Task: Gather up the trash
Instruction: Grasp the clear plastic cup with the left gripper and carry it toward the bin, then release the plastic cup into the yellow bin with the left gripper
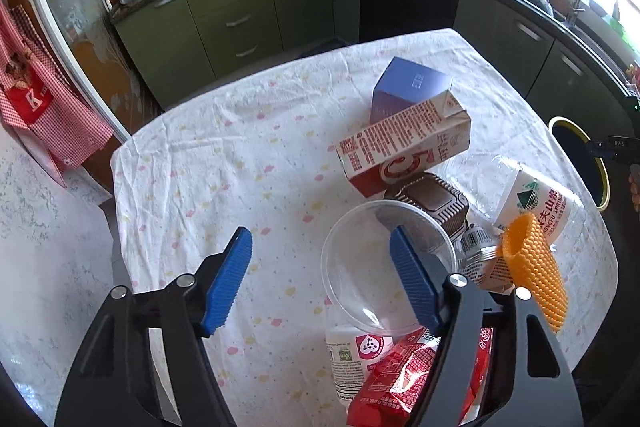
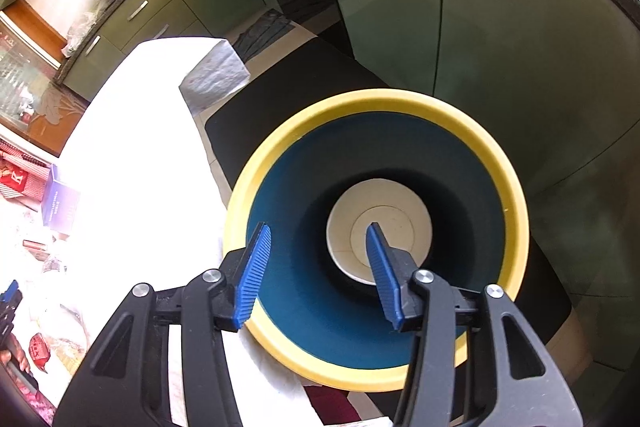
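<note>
My left gripper point(image 1: 320, 247) is open above the table, its right finger over a clear plastic cup point(image 1: 376, 287). Around the cup lie a red-white milk carton point(image 1: 404, 147), a brown plastic tray point(image 1: 432, 203), a water bottle point(image 1: 536, 203), an orange knitted sleeve point(image 1: 536, 267), a red wrapper point(image 1: 400, 379) and a white bottle point(image 1: 348, 355). My right gripper point(image 2: 318, 241) is open and empty, directly above the yellow-rimmed blue bin point(image 2: 280, 155), which has a white object point(image 2: 380, 223) at its bottom. The bin also shows in the left wrist view point(image 1: 600, 171).
A blue box point(image 1: 408, 87) stands behind the carton on the white dotted tablecloth point(image 1: 240, 167). Green kitchen cabinets point(image 1: 240, 11) and a sink counter ring the table. The bin stands on a black mat point(image 2: 280, 87) beside the table's right edge.
</note>
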Demonstrator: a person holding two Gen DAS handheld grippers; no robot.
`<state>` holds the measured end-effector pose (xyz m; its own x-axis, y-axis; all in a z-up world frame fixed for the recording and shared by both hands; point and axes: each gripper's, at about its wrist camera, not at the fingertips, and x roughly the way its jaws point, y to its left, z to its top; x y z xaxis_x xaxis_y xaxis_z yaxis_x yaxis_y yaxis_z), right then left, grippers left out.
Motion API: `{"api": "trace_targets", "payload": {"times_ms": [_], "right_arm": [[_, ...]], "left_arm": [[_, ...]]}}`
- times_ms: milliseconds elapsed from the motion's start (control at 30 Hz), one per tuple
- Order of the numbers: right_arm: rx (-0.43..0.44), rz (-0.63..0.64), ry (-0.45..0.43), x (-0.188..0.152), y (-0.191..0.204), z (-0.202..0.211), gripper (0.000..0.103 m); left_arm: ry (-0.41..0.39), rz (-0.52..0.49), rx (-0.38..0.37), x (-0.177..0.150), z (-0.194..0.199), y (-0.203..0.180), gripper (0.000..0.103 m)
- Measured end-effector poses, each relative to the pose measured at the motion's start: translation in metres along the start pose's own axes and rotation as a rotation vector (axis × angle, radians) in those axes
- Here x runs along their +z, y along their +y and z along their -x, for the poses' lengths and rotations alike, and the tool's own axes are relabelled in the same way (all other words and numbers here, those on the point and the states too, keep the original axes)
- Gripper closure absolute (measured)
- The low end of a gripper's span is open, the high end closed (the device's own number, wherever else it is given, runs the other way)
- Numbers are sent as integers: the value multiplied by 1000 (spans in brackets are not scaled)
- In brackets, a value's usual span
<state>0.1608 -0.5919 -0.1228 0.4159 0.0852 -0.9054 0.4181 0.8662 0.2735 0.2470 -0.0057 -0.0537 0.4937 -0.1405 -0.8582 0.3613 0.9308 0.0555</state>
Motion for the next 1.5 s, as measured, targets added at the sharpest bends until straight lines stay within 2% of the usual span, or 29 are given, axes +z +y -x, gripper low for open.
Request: {"api": "trace_targets", "payload": {"times_ms": [100, 200, 267, 433, 567, 700, 800, 900, 1100, 1367, 1500], "right_arm": [[9, 8, 6, -2, 2, -1, 55], [13, 10, 7, -5, 2, 2, 55], [17, 7, 4, -5, 0, 4, 55], [31, -6, -2, -5, -7, 4, 55], [48, -12, -16, -7, -14, 8, 55], [70, -16, -42, -12, -20, 18, 55], [84, -16, -66, -16, -26, 28, 55], [99, -12, -98, -23, -33, 45, 55], [80, -1, -187, -45, -56, 85, 50], [52, -19, -263, -81, -93, 114, 50], [37, -46, -271, -97, -110, 114, 50]], "left_arm": [[61, -17, -25, -2, -14, -3, 44], [95, -33, -20, -3, -24, -6, 64], [108, -44, -22, -3, -28, -6, 89], [71, -45, -41, 3, -20, -6, 96], [17, -58, 1, 11, 3, -10, 97], [-42, -91, 21, 17, 31, -25, 97], [-98, -126, 4, 24, 56, -49, 97], [-137, -191, -37, 34, 75, -90, 97], [-148, -354, -198, 57, 86, -209, 97], [-76, -552, -328, 91, 46, -385, 97], [-55, -604, -341, 99, 11, -456, 97]]}}
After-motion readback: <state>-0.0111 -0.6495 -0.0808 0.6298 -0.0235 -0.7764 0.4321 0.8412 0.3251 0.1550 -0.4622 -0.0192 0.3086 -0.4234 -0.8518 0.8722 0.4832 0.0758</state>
